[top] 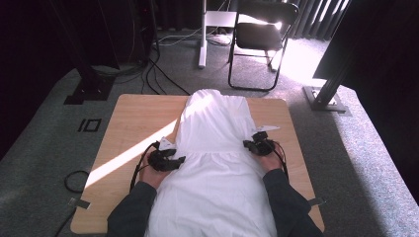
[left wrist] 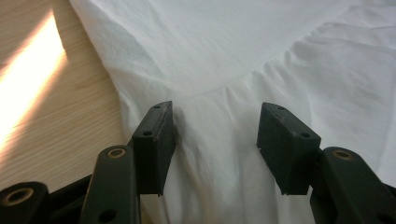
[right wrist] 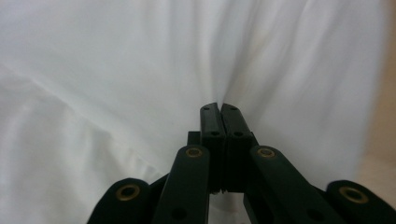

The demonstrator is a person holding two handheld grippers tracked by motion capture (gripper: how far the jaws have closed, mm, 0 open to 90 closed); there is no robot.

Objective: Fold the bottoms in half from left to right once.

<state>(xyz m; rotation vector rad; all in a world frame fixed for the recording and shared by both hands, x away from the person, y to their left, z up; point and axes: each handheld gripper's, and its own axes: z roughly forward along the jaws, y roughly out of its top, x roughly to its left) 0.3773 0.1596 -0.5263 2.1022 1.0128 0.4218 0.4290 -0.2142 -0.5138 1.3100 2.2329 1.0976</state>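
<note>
White cotton garment with a gathered waist seam [top: 213, 163] lies flat down the middle of the light wooden tabletop [top: 131, 123], its near end running off the edge toward me and its far end reaching the back edge. My left tool [left wrist: 215, 140] sits at the garment's left edge by the waist seam, jaws spread apart over the cloth, pads not pressing on it; the gathered seam runs just ahead of them. My right tool [right wrist: 219, 112] is at the garment's right edge at the same seam level, jaws clamped together. Fabric puckers into folds radiating from the tips, so it's pinching the white cloth. Sunlit stripe crosses the bare wood left of the garment. Black folding chair [top: 262, 34] stands on the grey carpet beyond the tabletop.
</note>
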